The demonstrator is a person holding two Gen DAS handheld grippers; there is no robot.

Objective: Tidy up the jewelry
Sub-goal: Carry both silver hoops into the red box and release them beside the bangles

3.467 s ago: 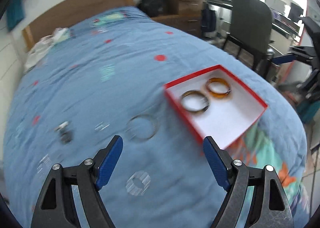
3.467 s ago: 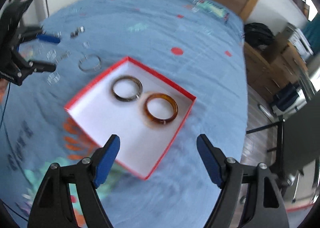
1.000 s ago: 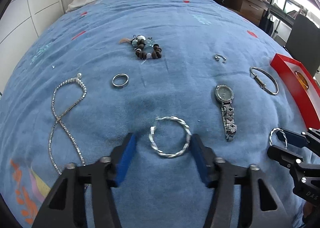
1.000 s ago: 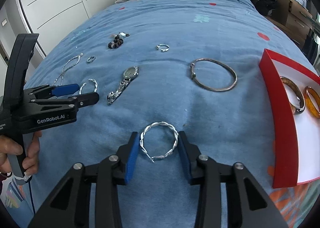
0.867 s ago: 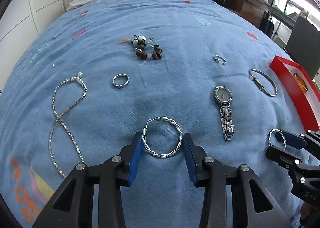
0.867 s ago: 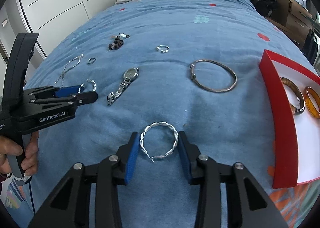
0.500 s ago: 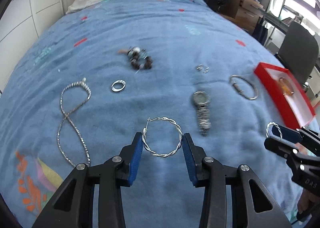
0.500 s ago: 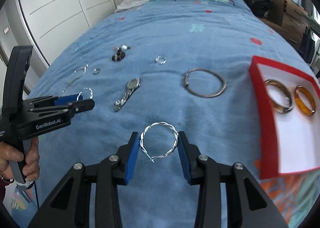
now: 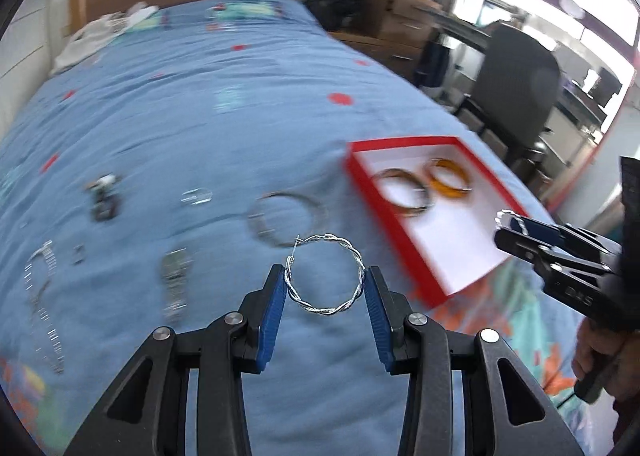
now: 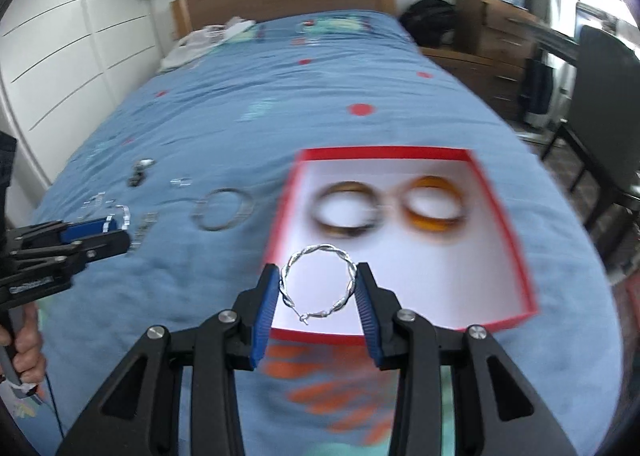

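My left gripper (image 9: pixel 325 284) is shut on a twisted silver hoop earring (image 9: pixel 344 246) and holds it above the blue bedspread, left of the red box (image 9: pixel 384 212). My right gripper (image 10: pixel 318 286) is shut on a matching twisted silver hoop earring (image 10: pixel 352 268) and holds it over the near edge of the red box (image 10: pixel 288 192). The box has a white floor and holds a dark bangle (image 10: pixel 346 210) and an amber bangle (image 10: pixel 434 206). The right gripper also shows at the right of the left wrist view (image 9: pixel 516 226), and the left gripper at the left of the right wrist view (image 10: pixel 108 230).
On the bedspread left of the box lie a silver bangle (image 9: pixel 286 218), a watch (image 9: pixel 174 276), a small ring (image 9: pixel 196 196), a bead cluster (image 9: pixel 104 200) and a chain necklace (image 9: pixel 40 284). A chair (image 9: pixel 516 80) and drawers (image 9: pixel 400 24) stand right of the bed.
Both grippers have lifted their hoop earrings off the bedspread and moved right toward the red box. The right one now hangs over the box's near edge.
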